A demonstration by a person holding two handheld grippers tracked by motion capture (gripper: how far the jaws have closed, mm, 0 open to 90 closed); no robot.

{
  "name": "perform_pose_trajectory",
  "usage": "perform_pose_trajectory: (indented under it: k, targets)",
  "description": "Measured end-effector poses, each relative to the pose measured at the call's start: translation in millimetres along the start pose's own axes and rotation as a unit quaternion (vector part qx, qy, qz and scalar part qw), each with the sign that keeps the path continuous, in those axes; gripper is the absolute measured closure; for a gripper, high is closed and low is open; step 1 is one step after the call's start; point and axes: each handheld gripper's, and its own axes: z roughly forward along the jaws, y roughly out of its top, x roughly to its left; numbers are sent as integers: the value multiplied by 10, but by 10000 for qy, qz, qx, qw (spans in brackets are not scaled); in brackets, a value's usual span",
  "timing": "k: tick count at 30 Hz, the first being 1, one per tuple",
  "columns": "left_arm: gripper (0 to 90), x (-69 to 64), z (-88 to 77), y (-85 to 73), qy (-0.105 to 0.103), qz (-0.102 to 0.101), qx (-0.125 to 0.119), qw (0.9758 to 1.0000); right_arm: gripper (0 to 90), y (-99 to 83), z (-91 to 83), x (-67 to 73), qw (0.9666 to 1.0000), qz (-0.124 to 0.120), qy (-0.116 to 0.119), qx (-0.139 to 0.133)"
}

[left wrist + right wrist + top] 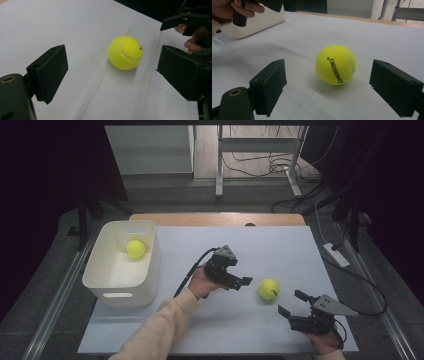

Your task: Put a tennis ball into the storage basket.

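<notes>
White table (pixel 235 245), tennis ball (pixel 268 288) lying between two wide-open hand-held grippers, left (pixel 240 281), right (pixel 294 303), untouched.

**Layout: 2 balls, bin, 2 grippers**

Bin (pixel 121 287) on tabletop (pixel 280 250), far left; one ball in bin (pixel 135 248), at its back. Loose ball (pixel 268 288) on tabletop, right of centre, well apart from bin. Left gripper (pixel 240 282) just left of loose ball; right gripper (pixel 292 303) near it, front-right. Ball sits between the 2 grippers, touching neither.
</notes>
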Motion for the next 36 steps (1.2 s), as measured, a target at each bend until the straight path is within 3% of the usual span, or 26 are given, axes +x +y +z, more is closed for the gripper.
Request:
perform_pose_trajectory:
  k: [12, 22, 36]
  targets:
    - [109, -27, 107, 0, -48, 19, 59, 10000, 134, 8, -9, 0, 10000, -4, 7, -41]
    - [110, -67, 270, 9, -150, 180, 118, 9997, 134, 11, 7, 7, 10000, 17, 18, -15]
    - [109, -67, 440, -13, -231, 180, 204, 9994, 131, 35, 48, 37, 10000, 48, 32, 17]
